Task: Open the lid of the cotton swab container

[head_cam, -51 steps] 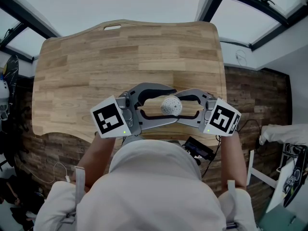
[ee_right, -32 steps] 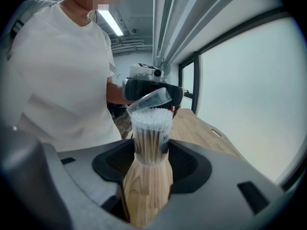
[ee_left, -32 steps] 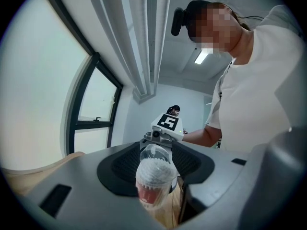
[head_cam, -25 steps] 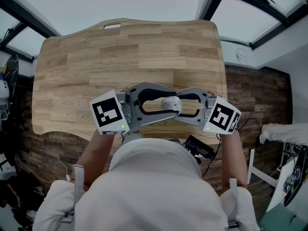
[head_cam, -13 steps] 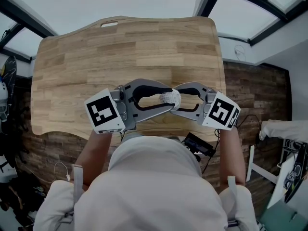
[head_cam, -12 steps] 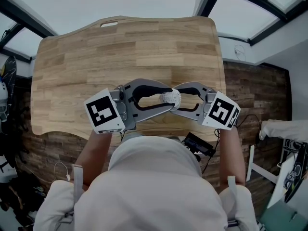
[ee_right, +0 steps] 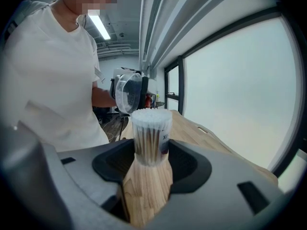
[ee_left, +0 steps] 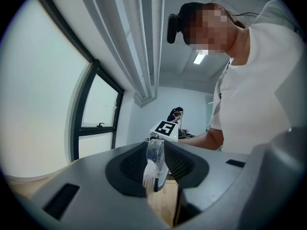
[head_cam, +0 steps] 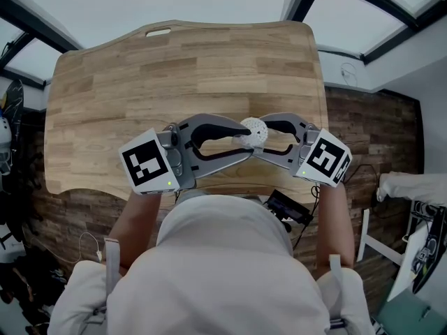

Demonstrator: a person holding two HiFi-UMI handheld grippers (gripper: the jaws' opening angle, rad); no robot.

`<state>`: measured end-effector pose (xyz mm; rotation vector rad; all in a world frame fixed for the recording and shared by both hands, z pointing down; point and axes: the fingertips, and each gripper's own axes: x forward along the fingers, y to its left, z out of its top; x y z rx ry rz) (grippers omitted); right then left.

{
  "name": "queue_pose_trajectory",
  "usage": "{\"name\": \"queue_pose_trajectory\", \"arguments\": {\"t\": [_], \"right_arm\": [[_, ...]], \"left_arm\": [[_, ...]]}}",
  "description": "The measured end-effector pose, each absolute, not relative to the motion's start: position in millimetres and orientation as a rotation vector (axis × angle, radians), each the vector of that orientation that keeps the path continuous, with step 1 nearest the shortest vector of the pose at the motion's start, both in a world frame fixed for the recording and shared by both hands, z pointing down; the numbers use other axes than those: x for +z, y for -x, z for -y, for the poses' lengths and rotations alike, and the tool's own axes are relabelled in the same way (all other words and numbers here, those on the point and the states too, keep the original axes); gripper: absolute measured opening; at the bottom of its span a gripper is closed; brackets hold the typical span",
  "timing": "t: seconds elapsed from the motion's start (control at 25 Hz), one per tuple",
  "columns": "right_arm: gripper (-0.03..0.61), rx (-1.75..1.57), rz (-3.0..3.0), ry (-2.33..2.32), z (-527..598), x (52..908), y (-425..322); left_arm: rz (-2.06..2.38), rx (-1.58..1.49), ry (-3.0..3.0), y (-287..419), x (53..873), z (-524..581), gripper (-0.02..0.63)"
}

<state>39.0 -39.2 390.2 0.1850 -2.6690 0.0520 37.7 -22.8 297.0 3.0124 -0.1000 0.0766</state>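
My right gripper (ee_right: 152, 161) is shut on the clear cotton swab container (ee_right: 151, 135), which stands upright above the wooden table with the white swab heads bare at its top. The clear round lid (ee_right: 127, 94) hangs tilted just above and left of the container's mouth. My left gripper (ee_left: 156, 170) is shut on that lid (ee_left: 156, 158), seen edge-on between its pads; its jaws have just been closing on it. In the head view the two grippers meet tip to tip, left gripper (head_cam: 243, 139) and right gripper (head_cam: 261, 138), at the swab heads (head_cam: 254, 130).
The wooden table (head_cam: 140, 68) spreads out beyond the grippers, with a handle slot (head_cam: 158, 31) at its far edge. A dark device with cables (head_cam: 288, 211) lies on the floor near the person's right side. Windows run along one side of the room.
The left gripper's jaws have narrowed at the container's top. Both grippers and the container sit a little further from the person, and the swab heads now show to the right of the left jaws.
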Motion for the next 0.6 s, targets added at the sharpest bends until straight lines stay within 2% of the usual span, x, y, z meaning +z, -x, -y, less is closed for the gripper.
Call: {"name": "queue_pose_trajectory", "arguments": {"t": [0.6], "right_arm": [[0.233, 0.087, 2.732, -0.288, 49.9, 387.2, -46.6]], "left_arm": [[0.103, 0.107, -3.052, -38.7, 297.6, 18.0, 0.12]]}}
